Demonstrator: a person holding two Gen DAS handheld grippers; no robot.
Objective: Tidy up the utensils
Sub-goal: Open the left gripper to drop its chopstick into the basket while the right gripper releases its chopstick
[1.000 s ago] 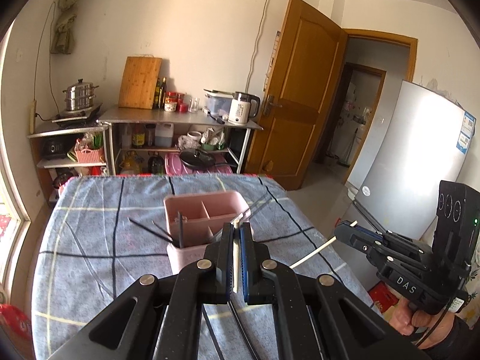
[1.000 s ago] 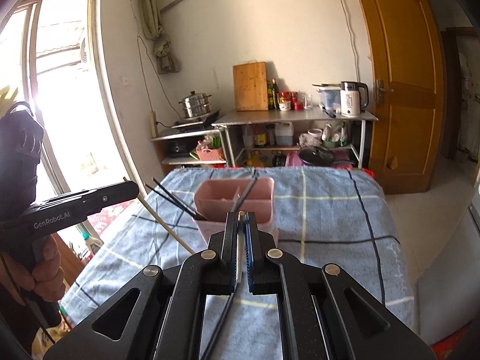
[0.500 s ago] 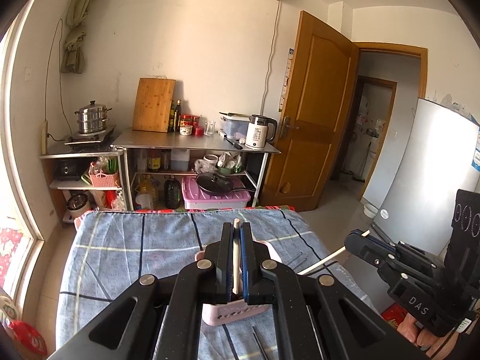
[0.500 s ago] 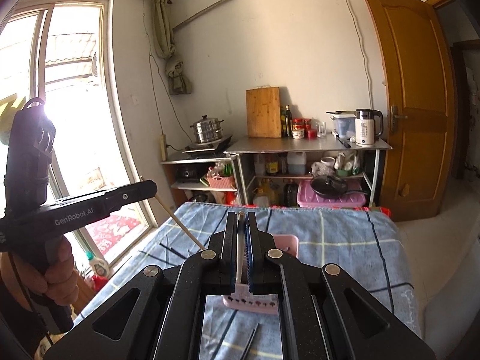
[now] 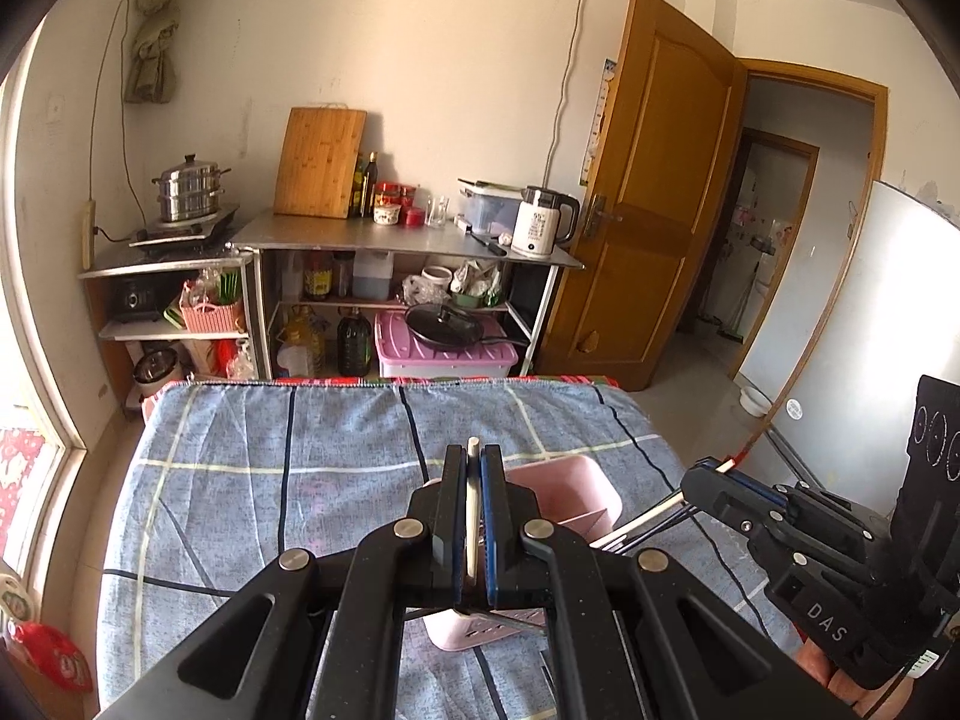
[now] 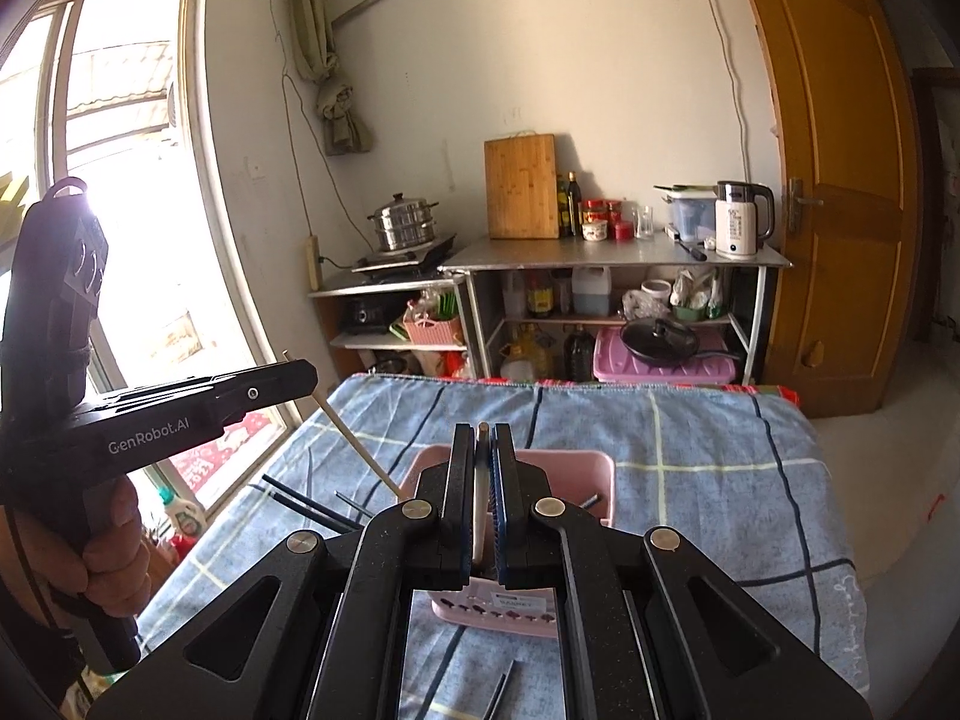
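Observation:
A pink utensil holder (image 5: 570,492) with compartments stands on the blue checked tablecloth (image 5: 288,480); it also shows in the right wrist view (image 6: 576,468). My left gripper (image 5: 473,456) is shut on a pale chopstick (image 5: 473,516) and held above the holder. My right gripper (image 6: 482,438) is shut on another pale chopstick (image 6: 480,498), also above the holder. The right gripper shows in the left wrist view (image 5: 708,483) with its chopstick slanting down toward the holder. Dark chopsticks (image 6: 312,507) lean out of the holder's left side.
Loose dark chopsticks (image 6: 498,690) lie on the cloth in front of the holder. Behind the table stand a steel shelf (image 5: 408,240) with a kettle, jars and a cutting board, a steamer pot (image 5: 189,189), a wooden door (image 5: 648,180) and a window (image 6: 120,240).
Both grippers tilted up away from the holder, then came back down toward it. Each has kept its chopstick.

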